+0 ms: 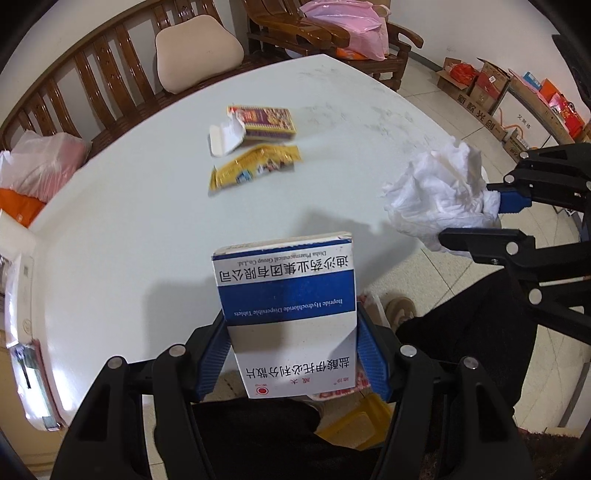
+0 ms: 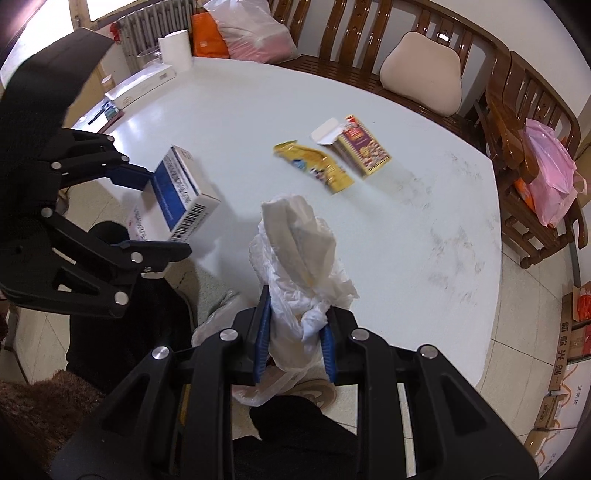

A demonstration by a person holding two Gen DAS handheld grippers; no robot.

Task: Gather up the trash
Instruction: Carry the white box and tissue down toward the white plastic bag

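Observation:
My left gripper (image 1: pixel 291 354) is shut on a blue-and-white medicine box (image 1: pixel 288 306), held above the near edge of the white table (image 1: pixel 129 258); the same box (image 2: pixel 184 188) and left gripper (image 2: pixel 155 210) show at the left of the right wrist view. My right gripper (image 2: pixel 295 343) is shut on a crumpled white tissue wad (image 2: pixel 299 258), also seen as the tissue wad (image 1: pixel 439 188) in the right gripper (image 1: pixel 476 218) at the right of the left wrist view. On the table farther out lie a yellow snack wrapper (image 1: pixel 255 164) and an opened purple-and-yellow carton (image 1: pixel 266 122).
A wooden bench (image 2: pixel 424 33) with a beige cushion (image 2: pixel 424 77) curves behind the table. Plastic bags (image 2: pixel 251 33), a paper roll (image 2: pixel 177 51) and a flat box (image 2: pixel 140 85) sit at the far left. Cardboard boxes (image 1: pixel 487 85) line the floor. Below is a yellow bin (image 1: pixel 354 424) and a person's dark legs.

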